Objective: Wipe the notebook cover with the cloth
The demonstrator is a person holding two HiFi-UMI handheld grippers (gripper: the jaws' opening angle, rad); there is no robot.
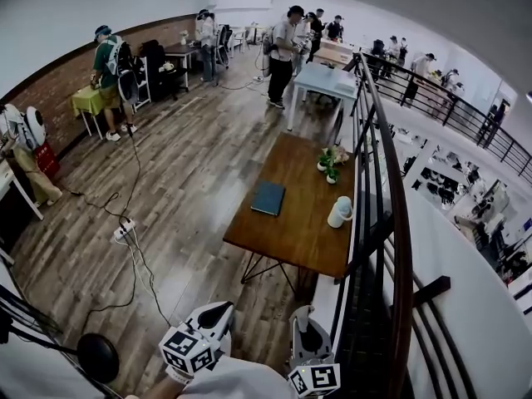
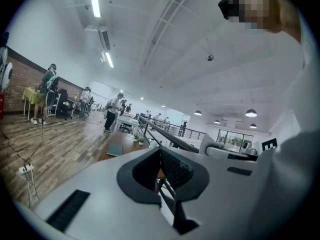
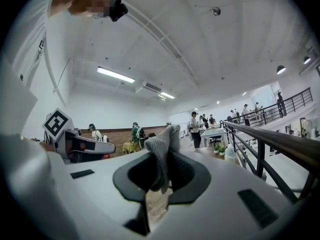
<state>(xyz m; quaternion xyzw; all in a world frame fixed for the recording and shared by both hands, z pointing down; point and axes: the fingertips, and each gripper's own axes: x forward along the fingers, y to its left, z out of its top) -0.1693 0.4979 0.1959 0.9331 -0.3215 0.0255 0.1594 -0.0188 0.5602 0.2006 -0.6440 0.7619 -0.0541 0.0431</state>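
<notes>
The wiping has not begun. The notebook [image 1: 268, 198], dark and closed, lies flat on the wooden tabletop [image 1: 291, 238], and both grippers hang well short of the notebook, on the person's side of it, over the plank floor [image 1: 187, 181]. What is ready is the tool: the right gripper [image 3: 159, 173] has its jaws closed on the grey cloth [image 3: 162, 146], a fold of which stands up above the jaws. The left gripper [image 2: 161, 168] has its jaws pressed together with nothing between them. By my reading, everything remains: closing the gap to the notebook, lowering the cloth onto the cover, and the strokes themselves, perhaps with the left gripper steadying the book. The notebook sits close to the tabletop's long edge on the open-floor side, so a stroke pushed that way could slide it off. Beyond the notebook, towards the railing [image 1: 391, 198], stand a white container [image 1: 339, 212] and two small potted plants [image 1: 328, 165], apart from the notebook but within a wide sweep. The approach from the floor side of the notebook looks free, though a cable [image 1: 137, 256] trails over the planks there.
</notes>
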